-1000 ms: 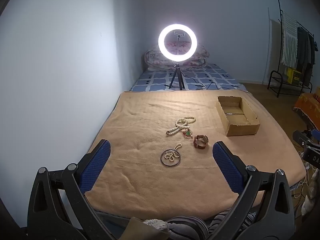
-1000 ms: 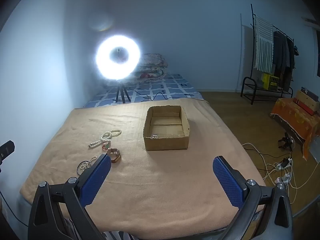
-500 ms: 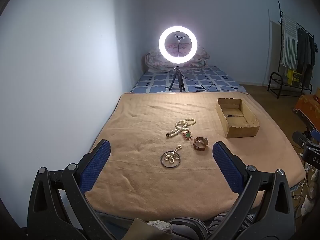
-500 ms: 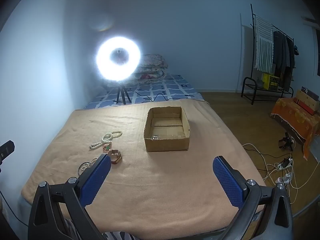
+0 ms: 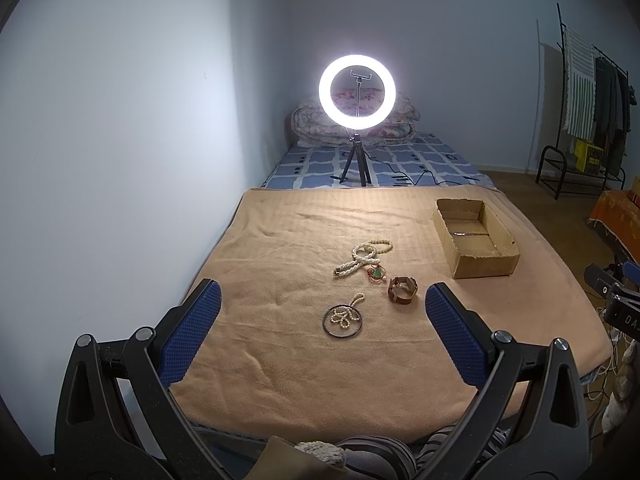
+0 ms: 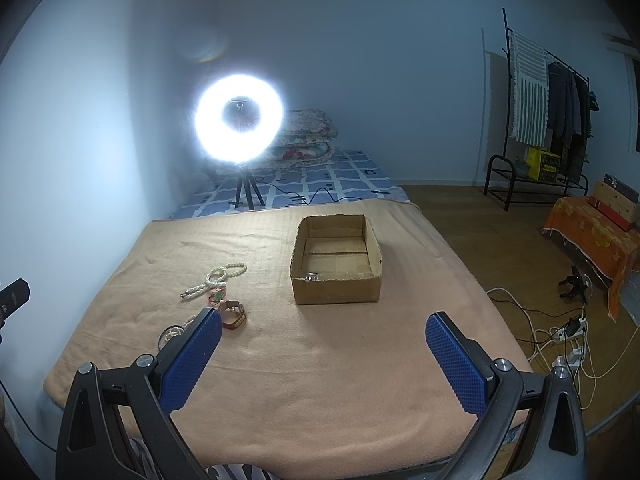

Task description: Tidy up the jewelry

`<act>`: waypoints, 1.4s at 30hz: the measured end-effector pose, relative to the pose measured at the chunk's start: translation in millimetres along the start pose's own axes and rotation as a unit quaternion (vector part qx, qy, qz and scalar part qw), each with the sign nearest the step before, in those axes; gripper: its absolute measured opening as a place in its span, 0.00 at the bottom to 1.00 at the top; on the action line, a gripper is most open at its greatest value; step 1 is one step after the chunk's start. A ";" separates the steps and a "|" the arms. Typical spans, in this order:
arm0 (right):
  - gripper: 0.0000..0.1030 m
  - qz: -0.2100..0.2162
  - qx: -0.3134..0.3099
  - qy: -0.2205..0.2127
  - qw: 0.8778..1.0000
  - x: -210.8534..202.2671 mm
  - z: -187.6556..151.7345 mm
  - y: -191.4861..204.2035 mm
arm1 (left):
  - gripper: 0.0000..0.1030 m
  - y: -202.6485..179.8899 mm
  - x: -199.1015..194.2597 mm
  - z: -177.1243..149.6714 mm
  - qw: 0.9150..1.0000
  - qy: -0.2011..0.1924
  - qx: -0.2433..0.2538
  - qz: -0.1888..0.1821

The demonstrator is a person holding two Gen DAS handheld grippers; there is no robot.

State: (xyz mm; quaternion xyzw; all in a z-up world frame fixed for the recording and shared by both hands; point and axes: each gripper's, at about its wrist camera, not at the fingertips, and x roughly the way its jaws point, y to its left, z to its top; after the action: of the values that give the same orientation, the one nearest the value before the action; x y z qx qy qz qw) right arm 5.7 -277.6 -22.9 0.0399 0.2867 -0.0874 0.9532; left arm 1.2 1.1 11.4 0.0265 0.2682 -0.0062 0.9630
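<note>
Both pairs of jaws stand wide and hold nothing: our left gripper (image 5: 322,314) hangs above the near edge of the blanket (image 5: 280,360), framing the jewelry, our right gripper (image 6: 323,346) faces the cardboard box (image 6: 336,290). We judge sorting barely begun. Pearl necklace (image 5: 362,258), green pendant (image 5: 376,273), brown bracelet (image 5: 403,289) and dark ring with beads (image 5: 342,319) lie clustered left of the box, which holds one small shiny piece (image 6: 312,277).

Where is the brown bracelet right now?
Left wrist view: the bracelet lies on the blanket right of the black hoop, just below the green pendant, left of the box.
</note>
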 end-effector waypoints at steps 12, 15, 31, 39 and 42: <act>1.00 0.001 0.002 0.000 1.000 -1.1 1.4 -0.2 | 1.00 -0.5 -0.4 -1.9 1.000 -0.001 0.000 0.000; 1.00 0.001 0.001 -0.001 1.000 -1.2 1.2 -0.2 | 1.00 -0.3 -0.4 -1.8 1.000 -0.001 0.000 0.000; 1.00 0.003 0.002 0.001 1.000 0.3 1.1 0.5 | 1.00 -0.1 -1.0 -1.9 1.000 -0.001 0.000 0.001; 1.00 0.005 0.001 0.003 1.000 1.7 1.3 2.0 | 1.00 3.7 6.1 0.3 1.000 0.003 0.001 0.002; 1.00 0.006 -0.001 0.005 1.000 3.7 1.2 2.9 | 1.00 5.0 10.0 -1.7 1.000 0.005 0.000 0.004</act>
State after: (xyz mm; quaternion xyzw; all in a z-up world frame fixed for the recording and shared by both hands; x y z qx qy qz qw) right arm 10.0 -275.4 -23.9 0.0415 0.2915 -0.0814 0.9522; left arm 9.0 6.2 5.1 0.0279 0.2728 -0.0026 0.9617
